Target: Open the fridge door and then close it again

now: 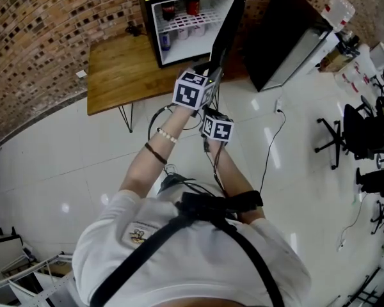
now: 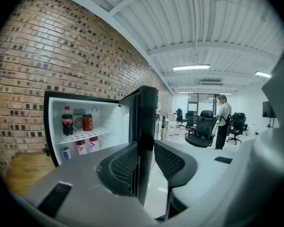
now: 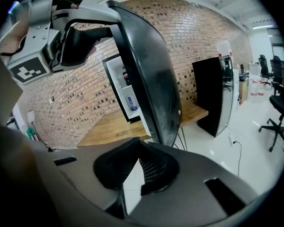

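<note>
Right, surroundings first. We have the fridge [image 1: 179,24] on the right part of the wooden table [image 1: 115,69], backed against the brick wall [image 1: 45,31]. Inside, a cola bottle [image 2: 67,121] and a red can [image 2: 87,122] stand on the upper shelf, with more cans [image 2: 80,146] below.

A black cabinet [image 1: 281,37] stands on the floor [image 1: 64,165] just right of the table. A cable [image 1: 272,139] trails over the tiles near it. Office chairs [image 1: 352,133] sit well apart on the right, and a person [image 2: 222,122] stands far off among more chairs.

The fridge door [image 1: 227,34] stands wide open, hinged on the right, with its free edge pointing to the near side, toward us. It sits between the fridge opening and the cabinet.

Left tongs [image 2: 144,148] are clamped on the door's free edge, one pad flat on the inner face and the other on the outer face. Our left forearm [image 1: 150,155] is stretched forward, tongs close to level.

Right tongs [image 3: 138,150] are together with nothing in them. They sit just near and right of the left ones, tipped downward. In the right gripper view the door looms just above them. Our right forearm [image 1: 233,178] reaches forward beside the left one, and the marker cubes nearly touch.
</note>
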The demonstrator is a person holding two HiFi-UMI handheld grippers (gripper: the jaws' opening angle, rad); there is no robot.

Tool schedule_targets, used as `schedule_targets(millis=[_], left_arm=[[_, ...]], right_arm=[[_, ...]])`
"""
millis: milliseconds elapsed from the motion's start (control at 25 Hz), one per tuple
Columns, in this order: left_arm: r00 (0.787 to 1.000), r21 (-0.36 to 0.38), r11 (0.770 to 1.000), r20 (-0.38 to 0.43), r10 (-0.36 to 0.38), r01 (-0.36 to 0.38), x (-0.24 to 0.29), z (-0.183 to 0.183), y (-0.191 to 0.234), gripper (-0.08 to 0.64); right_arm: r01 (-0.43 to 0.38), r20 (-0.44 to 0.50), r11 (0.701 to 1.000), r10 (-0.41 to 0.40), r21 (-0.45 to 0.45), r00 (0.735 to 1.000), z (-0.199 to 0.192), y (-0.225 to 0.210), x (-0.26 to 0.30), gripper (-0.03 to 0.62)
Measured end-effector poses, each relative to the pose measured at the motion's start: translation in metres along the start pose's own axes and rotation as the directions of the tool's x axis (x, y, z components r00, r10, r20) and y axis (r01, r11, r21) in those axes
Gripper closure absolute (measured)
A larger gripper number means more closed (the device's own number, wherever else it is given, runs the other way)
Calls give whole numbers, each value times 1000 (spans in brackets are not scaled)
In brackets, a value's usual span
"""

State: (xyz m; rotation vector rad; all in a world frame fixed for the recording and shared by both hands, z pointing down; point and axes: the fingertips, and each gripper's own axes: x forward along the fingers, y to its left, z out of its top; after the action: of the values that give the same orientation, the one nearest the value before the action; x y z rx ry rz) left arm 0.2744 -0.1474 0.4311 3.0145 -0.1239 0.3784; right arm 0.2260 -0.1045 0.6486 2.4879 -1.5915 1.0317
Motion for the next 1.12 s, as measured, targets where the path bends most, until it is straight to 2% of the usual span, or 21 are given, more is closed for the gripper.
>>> schedule_targets(millis=[280, 440, 760, 1120], left_arm=[[997, 0, 997, 4, -83, 83, 38, 5, -78, 471], [993, -56, 992, 23, -115, 116, 63, 10, -115, 485], [994, -32, 993, 20, -111, 112, 112, 16, -173, 497], [993, 18, 993, 15, -117, 117, 152, 23, -208, 506]], right_arm=[[56, 16, 998, -57, 27, 998, -5, -61, -45, 577], [92, 28, 995, -93, 49, 995, -6, -98, -66, 577], [148, 51, 985, -153, 86, 987, -4, -153, -101, 577], [214, 94, 964, -230, 157, 969, 8, -208, -134, 577]])
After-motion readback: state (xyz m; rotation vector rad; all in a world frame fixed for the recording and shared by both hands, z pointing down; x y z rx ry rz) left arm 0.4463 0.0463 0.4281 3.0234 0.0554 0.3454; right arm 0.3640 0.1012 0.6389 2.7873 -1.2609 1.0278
